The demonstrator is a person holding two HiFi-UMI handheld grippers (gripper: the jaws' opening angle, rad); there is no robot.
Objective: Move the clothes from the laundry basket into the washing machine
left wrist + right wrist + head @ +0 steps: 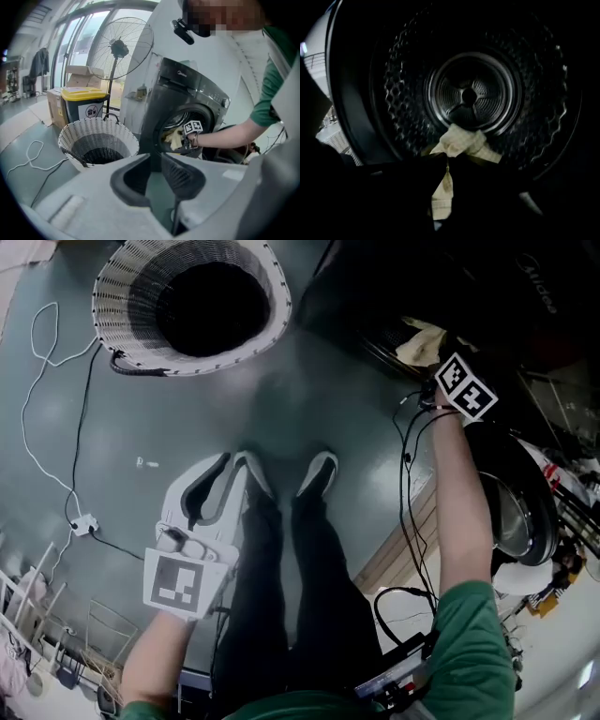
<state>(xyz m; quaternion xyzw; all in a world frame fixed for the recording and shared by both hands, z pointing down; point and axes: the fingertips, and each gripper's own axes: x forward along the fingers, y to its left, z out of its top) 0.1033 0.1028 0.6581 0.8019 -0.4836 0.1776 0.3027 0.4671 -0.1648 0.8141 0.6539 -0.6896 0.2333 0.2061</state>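
My right gripper (428, 360) reaches into the mouth of the dark front-loading washing machine (187, 89). In the right gripper view its jaws meet on a pale yellowish cloth (461, 140), which bunches up past the tips in front of the steel drum (468, 93). The same cloth (419, 341) shows at the machine's opening. My left gripper (225, 463) hangs low over the floor beside the person's shoes, shut with nothing in it. The white woven laundry basket (272, 296) stands left of the machine; its inside is dark and no garment can be made out.
The machine's round door (520, 512) hangs open at the right. A white cable (37, 381) runs across the floor to a small plug block (82, 524). Behind the basket (93, 133) stand a pedestal fan (119, 47), a yellow-lidded bin (84, 101) and a cardboard box (56, 105).
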